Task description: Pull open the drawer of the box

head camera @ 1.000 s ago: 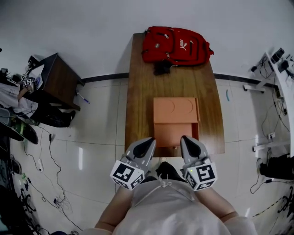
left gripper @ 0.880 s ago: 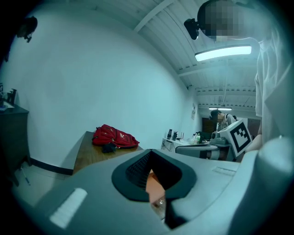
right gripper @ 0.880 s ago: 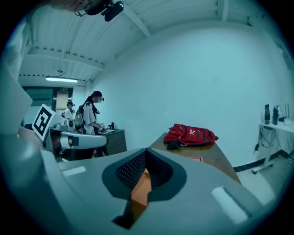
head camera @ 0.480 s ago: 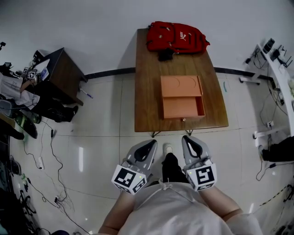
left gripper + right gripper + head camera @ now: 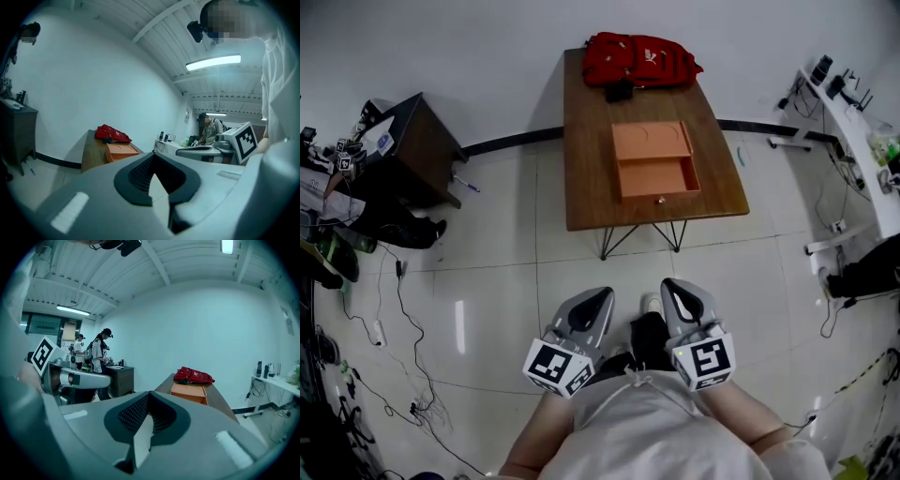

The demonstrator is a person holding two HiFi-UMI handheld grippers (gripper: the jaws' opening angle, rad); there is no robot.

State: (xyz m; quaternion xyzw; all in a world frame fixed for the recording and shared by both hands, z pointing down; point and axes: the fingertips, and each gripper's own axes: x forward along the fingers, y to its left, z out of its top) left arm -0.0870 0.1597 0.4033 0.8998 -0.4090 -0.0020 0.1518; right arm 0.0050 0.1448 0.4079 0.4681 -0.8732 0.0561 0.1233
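Observation:
The orange box (image 5: pixel 652 141) sits on the wooden table (image 5: pixel 586 178), far ahead of me. Its drawer (image 5: pixel 659 178) stands pulled out toward the table's front edge, with a small knob (image 5: pixel 659 199) on its face. My left gripper (image 5: pixel 598 296) and right gripper (image 5: pixel 675 287) hang side by side over the floor, close to my body and well short of the table. Both are shut with nothing between the jaws. The box (image 5: pixel 121 152) appears small in the left gripper view beyond the left gripper (image 5: pixel 153 159). In the right gripper view, the box (image 5: pixel 189 393) lies past the right gripper (image 5: pixel 149 402).
A red backpack (image 5: pixel 637 58) lies at the table's far end. A dark side table (image 5: pixel 412 155) and floor cables (image 5: pixel 403 309) are at the left, a white desk (image 5: pixel 853 122) at the right. People (image 5: pixel 99 357) stand by a cabinet in the right gripper view.
I have stepped back from the table: the box and open drawer now lie much farther away, and both grippers have gone from the table's front edge to over the floor.

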